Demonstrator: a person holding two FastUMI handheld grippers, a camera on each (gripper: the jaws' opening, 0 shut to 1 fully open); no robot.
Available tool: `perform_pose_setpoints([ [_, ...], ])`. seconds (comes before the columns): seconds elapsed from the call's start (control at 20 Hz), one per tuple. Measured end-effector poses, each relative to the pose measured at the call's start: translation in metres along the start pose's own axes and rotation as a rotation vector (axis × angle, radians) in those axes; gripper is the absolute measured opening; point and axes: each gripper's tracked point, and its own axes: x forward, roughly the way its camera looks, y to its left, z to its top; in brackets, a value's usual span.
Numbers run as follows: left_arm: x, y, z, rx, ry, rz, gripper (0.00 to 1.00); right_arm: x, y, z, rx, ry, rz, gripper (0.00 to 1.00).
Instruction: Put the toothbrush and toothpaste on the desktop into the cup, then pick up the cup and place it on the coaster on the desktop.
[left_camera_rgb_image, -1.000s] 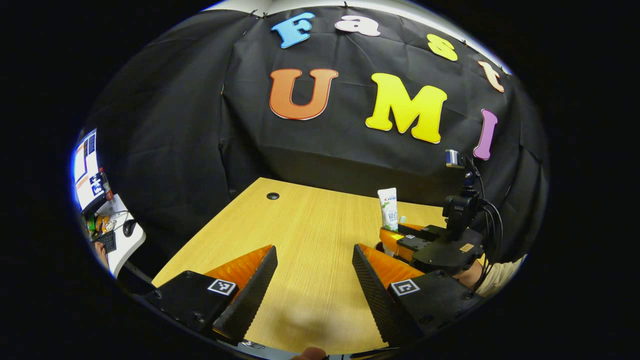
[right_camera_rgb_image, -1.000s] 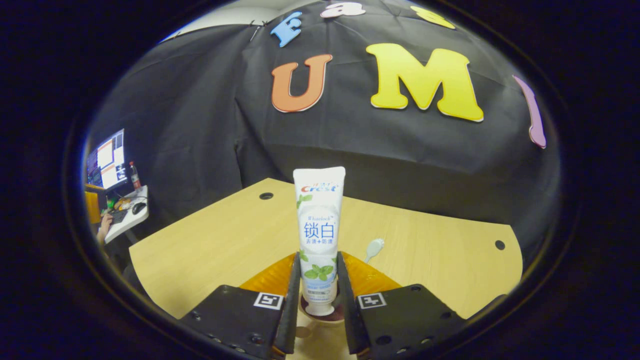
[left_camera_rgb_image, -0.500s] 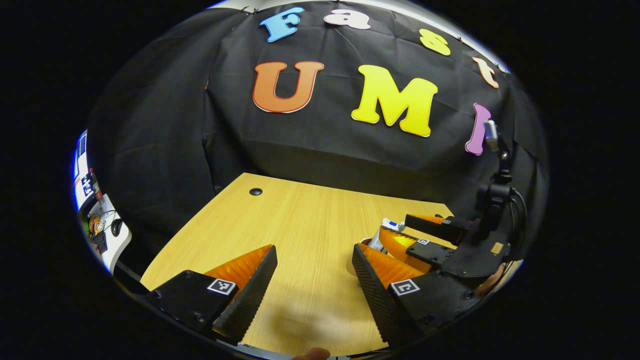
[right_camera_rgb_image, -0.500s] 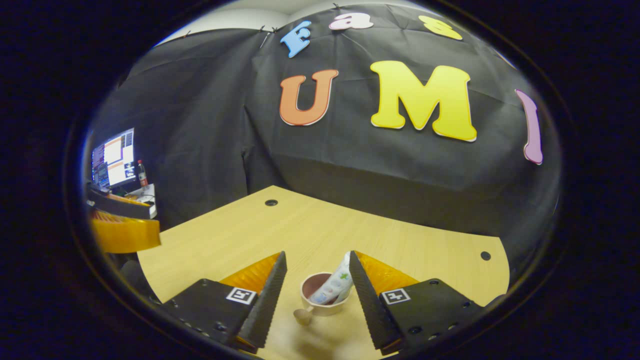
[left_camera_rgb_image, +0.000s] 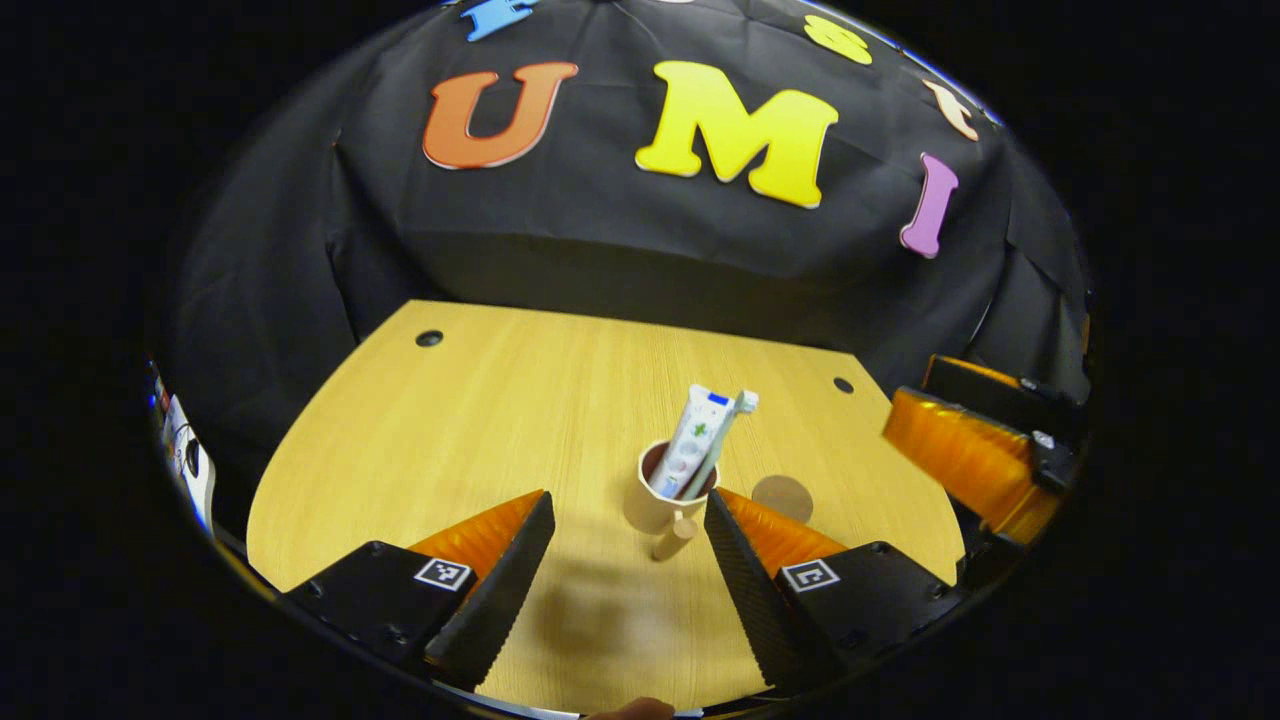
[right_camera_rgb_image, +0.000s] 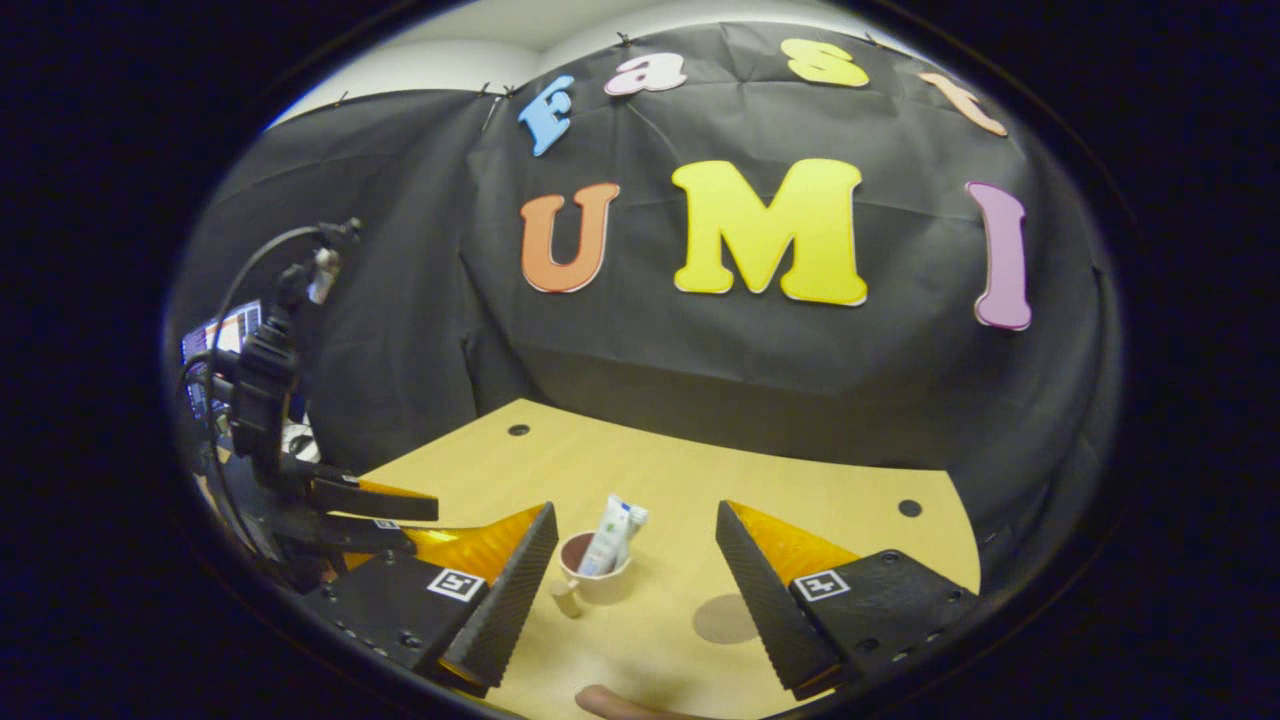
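Dropped since a second ago from the right claw (right_camera_rgb_image: 632, 560) into the cup (left_camera_rgb_image: 655, 503): one toothpaste (left_camera_rgb_image: 688, 445), now leaning inside beside one toothbrush (left_camera_rgb_image: 722, 438). Stands upright on the counter (left_camera_rgb_image: 520, 400), one cup only, handle toward the camera, just ahead of the left claw (left_camera_rgb_image: 628, 545), between its parted fingers, untouched. Lies flat to the cup's right, near but apart, one round coaster (left_camera_rgb_image: 782, 497), bare. Spread wide too, the right claw, gripping nothing, pulled back with cup and coaster ahead. Two small holes along the counter's far edge.
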Motion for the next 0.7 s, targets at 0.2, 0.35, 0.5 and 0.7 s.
perform_pose_setpoints([
  [0.2,0.039,-0.018,-0.028,-0.030,0.187,-0.018,0.96,-0.033,-0.044,-0.030,0.038,0.053,-0.097,0.97],
  [0.35,0.065,-0.017,-0.041,-0.009,0.315,0.004,0.96,-0.062,-0.072,-0.057,0.064,0.096,-0.168,0.96],
  [0.5,0.078,-0.023,-0.046,0.002,0.397,0.002,0.96,-0.085,-0.100,-0.079,0.075,0.130,-0.233,0.96],
  [0.7,0.085,-0.030,-0.045,0.027,0.467,0.040,0.93,-0.115,-0.127,-0.102,0.104,0.172,-0.303,0.98],
])
